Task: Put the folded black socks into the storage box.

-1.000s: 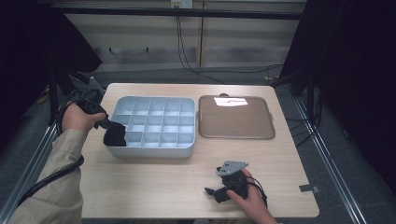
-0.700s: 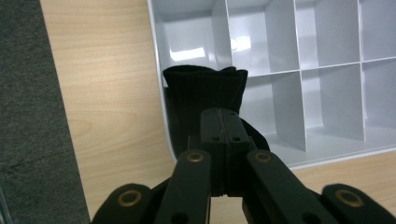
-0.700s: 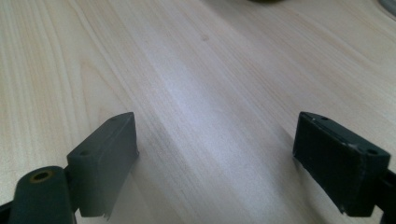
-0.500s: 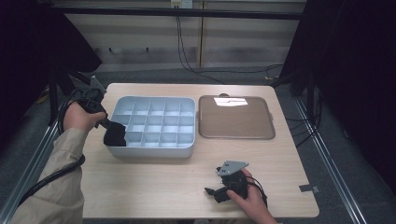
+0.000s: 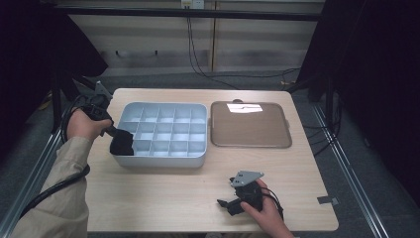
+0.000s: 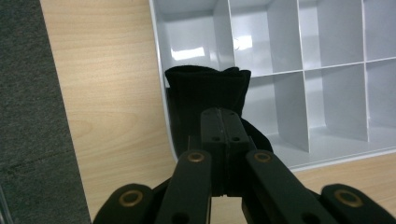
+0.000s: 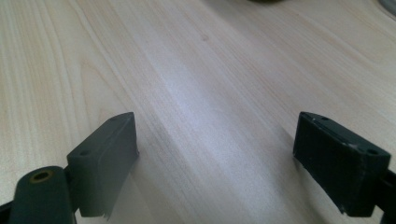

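High view frames from a second ago and now match almost entirely: both hands are seen in the same places, and the black cloth [image 5: 122,143] is found at the same near-left corner of the grey compartment tray [image 5: 163,159]. The one change concerns the left gripper [image 5: 115,133], whose jaws have just been closing with the cloth between them; in the left gripper view they are now seen pressed together on the cloth [image 6: 205,100], which is draped over the tray's [image 6: 327,88] rim, partly inside the corner compartment and partly over the outer wall. The right gripper [image 5: 229,204] is held low over the wooden counter [image 5: 163,198] near its front edge, well apart from the tray, and its jaws are shown standing wide apart in the right gripper view [image 7: 215,154] with bare counter [image 7: 201,70] between them. A brown flat tray [image 5: 250,125] lies just beside the compartment tray, on its right. How much of the cloth hangs outside the tray cannot be made out, since its lower part is hidden behind the jaws in the left gripper view and it is small and dark from above. The left fingertips themselves are not distinguishable from the cloth in the high view. The person's forearms are cut off at the bottom edge.
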Demonstrator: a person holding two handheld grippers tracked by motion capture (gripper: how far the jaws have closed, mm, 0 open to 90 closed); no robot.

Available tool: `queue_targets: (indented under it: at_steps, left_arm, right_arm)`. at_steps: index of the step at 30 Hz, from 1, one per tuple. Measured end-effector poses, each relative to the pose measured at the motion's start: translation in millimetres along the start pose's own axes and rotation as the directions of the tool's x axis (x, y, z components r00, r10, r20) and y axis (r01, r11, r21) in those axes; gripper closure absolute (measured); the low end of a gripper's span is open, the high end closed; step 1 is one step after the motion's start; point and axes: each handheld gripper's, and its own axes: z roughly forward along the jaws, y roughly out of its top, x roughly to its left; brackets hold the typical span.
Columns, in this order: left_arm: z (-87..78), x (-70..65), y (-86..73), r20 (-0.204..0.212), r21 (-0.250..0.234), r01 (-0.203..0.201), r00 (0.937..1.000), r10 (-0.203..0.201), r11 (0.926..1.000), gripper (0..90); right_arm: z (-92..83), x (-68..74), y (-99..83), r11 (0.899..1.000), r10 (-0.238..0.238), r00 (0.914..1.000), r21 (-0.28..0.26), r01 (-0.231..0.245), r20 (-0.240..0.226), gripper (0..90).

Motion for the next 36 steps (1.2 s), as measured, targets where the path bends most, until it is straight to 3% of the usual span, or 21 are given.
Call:
queue_targets:
  at_steps: [36]
  left_arm:
    - [40.4,3.3,-3.9,0.001,0.025,0.013,0.9999,-0.013,0.9996,90.0]
  right_arm:
    - [0.3,0.1,-0.1,1.000,0.001,1.0000,-0.003,-0.001,0.000,13.1]
